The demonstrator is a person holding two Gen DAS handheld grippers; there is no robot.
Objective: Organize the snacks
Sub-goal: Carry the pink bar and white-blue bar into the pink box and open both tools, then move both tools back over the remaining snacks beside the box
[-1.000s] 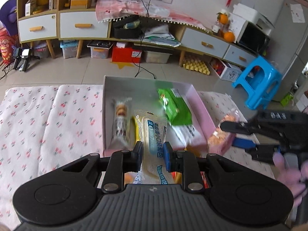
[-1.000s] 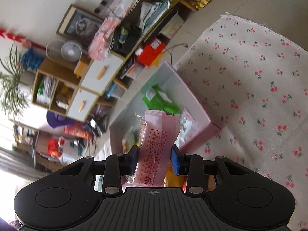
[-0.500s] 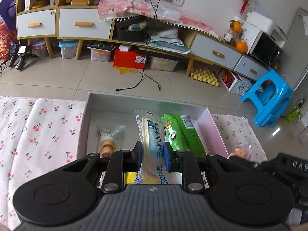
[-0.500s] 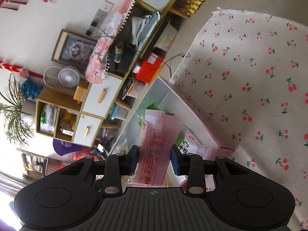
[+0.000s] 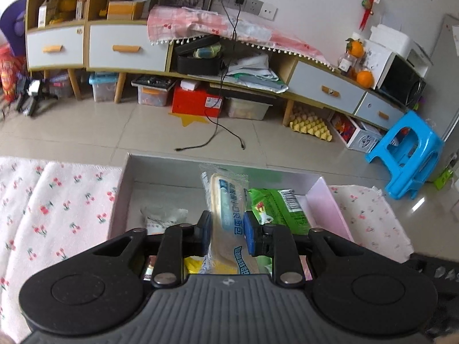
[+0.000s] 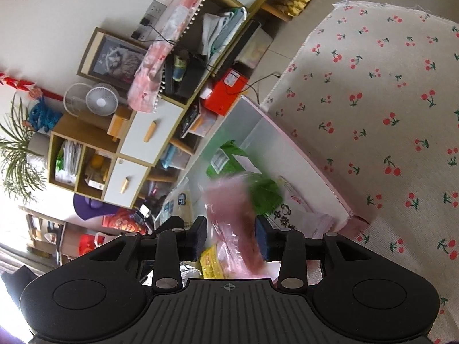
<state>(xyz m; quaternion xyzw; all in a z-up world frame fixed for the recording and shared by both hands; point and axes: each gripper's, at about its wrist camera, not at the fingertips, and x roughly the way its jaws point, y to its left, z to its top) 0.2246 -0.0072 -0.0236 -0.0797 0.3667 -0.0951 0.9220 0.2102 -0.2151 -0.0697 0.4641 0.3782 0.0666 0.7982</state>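
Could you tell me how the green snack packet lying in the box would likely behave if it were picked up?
The green snack packet looks like crinkled film, so probably light and floppy. Its glossy surface may slip. It lies flat in the box, so rolling seems unlikely.

Left wrist camera sits level, close over the pink box (image 5: 330, 200), looking down past it across the tiled floor to the long sideboard (image 5: 200, 66). Right wrist camera is rolled hard, tilting the room, just above the same pink box (image 6: 301, 149). Both share the box, cherry-print cloth (image 5: 57, 200) (image 6: 387, 100) and sideboard (image 6: 160, 120).
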